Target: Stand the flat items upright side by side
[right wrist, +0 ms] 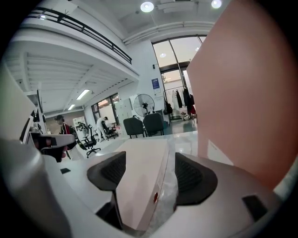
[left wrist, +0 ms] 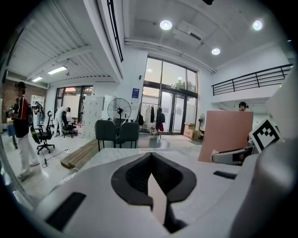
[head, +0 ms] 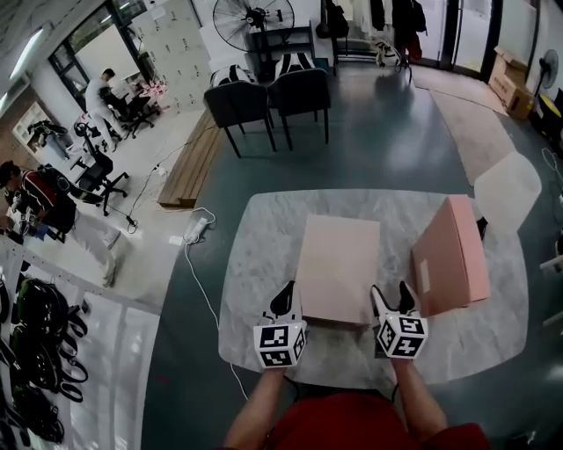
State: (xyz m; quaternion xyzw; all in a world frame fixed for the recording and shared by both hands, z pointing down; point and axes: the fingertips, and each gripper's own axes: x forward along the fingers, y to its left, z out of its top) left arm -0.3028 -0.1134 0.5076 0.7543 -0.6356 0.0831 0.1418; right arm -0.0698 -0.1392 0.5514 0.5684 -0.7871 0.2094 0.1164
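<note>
A flat pink box [head: 339,264] lies in the middle of the round marble table [head: 255,264]. A second pink box [head: 453,255] stands upright to its right, seen also in the left gripper view [left wrist: 226,132] and filling the right of the right gripper view [right wrist: 247,102]. My right gripper [head: 393,297] is open, its jaws straddling the flat box's near right corner [right wrist: 139,172], with a gap at the right pad [right wrist: 195,179]. At the near left corner my left gripper [head: 286,299] has its pads [left wrist: 135,179] together, a thin pale sliver between them.
Two dark chairs [head: 268,101] and a standing fan [head: 253,22] are beyond the table. Wooden planks [head: 189,163] and a power strip with its cable [head: 198,230] lie on the floor to the left. People work at desks far left. A pale round seat [head: 508,189] stands at the right.
</note>
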